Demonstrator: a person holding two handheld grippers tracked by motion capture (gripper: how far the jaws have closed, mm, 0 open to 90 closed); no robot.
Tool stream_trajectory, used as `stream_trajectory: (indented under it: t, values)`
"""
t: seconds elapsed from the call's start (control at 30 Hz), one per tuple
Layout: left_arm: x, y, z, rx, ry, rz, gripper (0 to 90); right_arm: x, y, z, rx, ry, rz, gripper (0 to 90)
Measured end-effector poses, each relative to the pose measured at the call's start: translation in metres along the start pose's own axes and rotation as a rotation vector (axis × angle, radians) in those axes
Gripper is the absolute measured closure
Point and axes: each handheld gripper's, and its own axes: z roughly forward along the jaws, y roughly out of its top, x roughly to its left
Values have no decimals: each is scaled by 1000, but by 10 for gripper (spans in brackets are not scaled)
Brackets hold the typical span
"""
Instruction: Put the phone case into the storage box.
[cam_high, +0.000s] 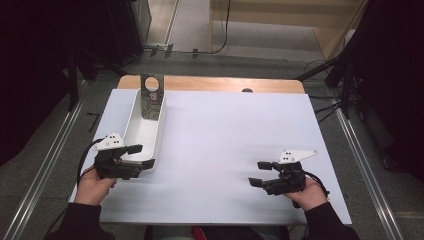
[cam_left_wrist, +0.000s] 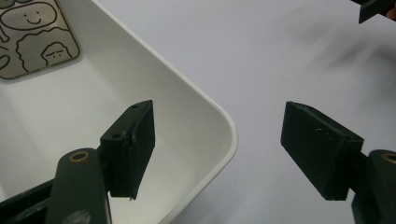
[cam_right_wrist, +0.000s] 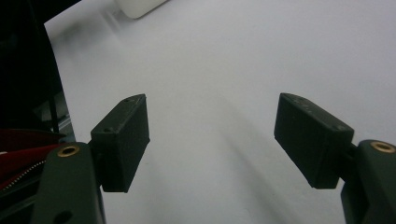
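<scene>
White plastic bin (cam_high: 145, 131), one of it, long with rounded corners and smooth glossy walls, sits on the left part of your bench (cam_high: 225, 150), which wears a matte white sheet. One flat card (cam_high: 152, 97) printed with line-drawn cartoon faces leans inside its far end. Your left tongs (cam_high: 141, 156) stand wide, straddling the bin's near corner, empty. Your right tongs (cam_high: 261, 173) stand wide over bare sheet, well apart from the bin.

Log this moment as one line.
left claw: open, straddling tray corner | right claw: open, holding nothing | card: leaning in tray
</scene>
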Motion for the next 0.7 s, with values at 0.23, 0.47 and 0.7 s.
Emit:
stream_trajectory:
  t: [0.23, 0.47, 0.7]
  values:
    - [2, 1, 0, 3, -1, 1, 256, 0, -1, 0, 3, 0, 3, 254]
    - [4, 1, -1, 0, -1, -2, 256, 1, -1, 1, 9, 2, -3, 254]
    - [4, 0, -2, -4, -1, -8, 256, 1, -1, 1, 13, 4, -2, 254]
